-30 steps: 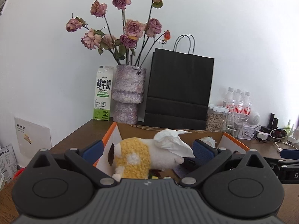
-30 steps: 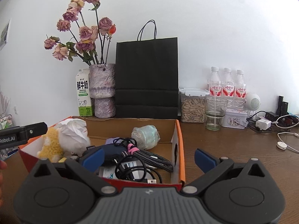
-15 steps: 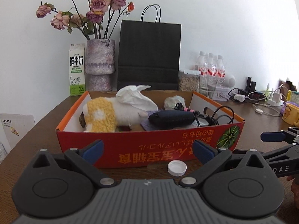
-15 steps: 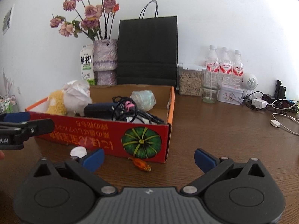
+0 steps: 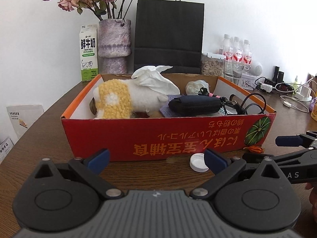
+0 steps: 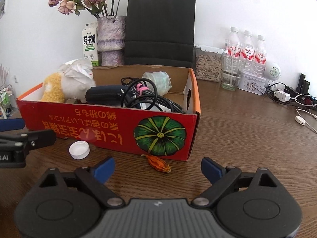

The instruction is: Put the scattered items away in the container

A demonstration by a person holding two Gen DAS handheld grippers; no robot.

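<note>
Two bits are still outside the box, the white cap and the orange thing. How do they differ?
The bottle cap is white, round and rigid, lying open side up; the dried orange petal is crumpled, elongated and irregular. The cap sits nearer the left gripper, the petal below the box's pumpkin print, nearer the right gripper. Both lie on the table, ungrasped.

A plain white wall [image 5: 39, 39] is standing behind a dark brown wooden table [image 6: 247, 138], and daylight is falling evenly across both. Along the table's far edge, a milk carton [image 5: 88, 52], a purple vase [image 5: 115, 45] of dried roses, a black paper bag [image 5: 168, 37], a jar of seeds [image 6: 208, 65], three water bottles [image 6: 246, 47] and a small white tin [image 6: 252, 83] are lining up. Chargers and cables [image 6: 291, 97] are lying toward the far right corner.
</note>
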